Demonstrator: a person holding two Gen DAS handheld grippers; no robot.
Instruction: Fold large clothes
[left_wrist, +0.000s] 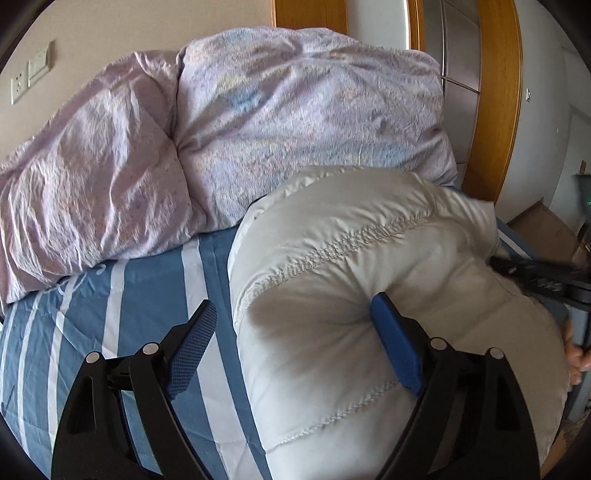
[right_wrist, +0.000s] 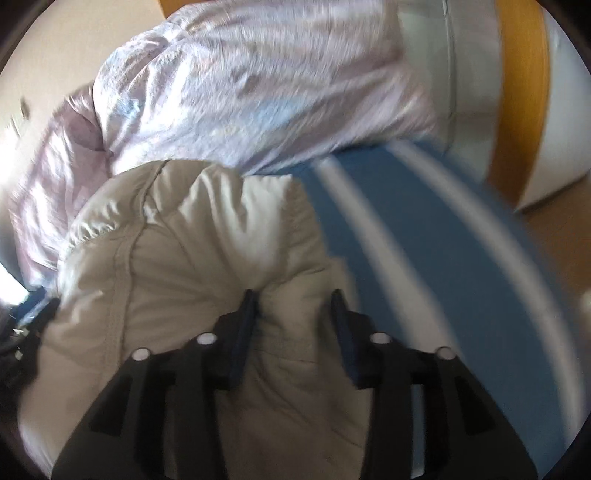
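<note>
A puffy white quilted jacket (left_wrist: 369, 280) lies bunched in a rounded heap on a bed with a blue and white striped sheet (left_wrist: 147, 288), close to the near edge. Behind it, toward the wall, a crumpled lilac duvet (left_wrist: 258, 122) is piled up and touches the jacket's far side. The left tool (left_wrist: 295, 332) is spread wide: one blue pad hovers over the bare sheet beside the jacket, the other presses into the jacket's bulge, so it straddles the edge without gripping anything. The right tool (right_wrist: 293, 314) sits much narrower, with a fold of the jacket (right_wrist: 207, 240) rising between its two pads; the view there is blurred, and the pads seem to flank the cloth rather than pinch it firmly. At the far right of the left view, part of a hand (left_wrist: 576, 354) shows at the jacket's edge. The jacket looks light, soft and springy, its smooth shell likely slippery, so padding will puff back and slide unless squeezed. The stitched seams and the hem edge look like the surest places to take hold, since the cloth is flatter and thinner there than across the padded panels.
</note>
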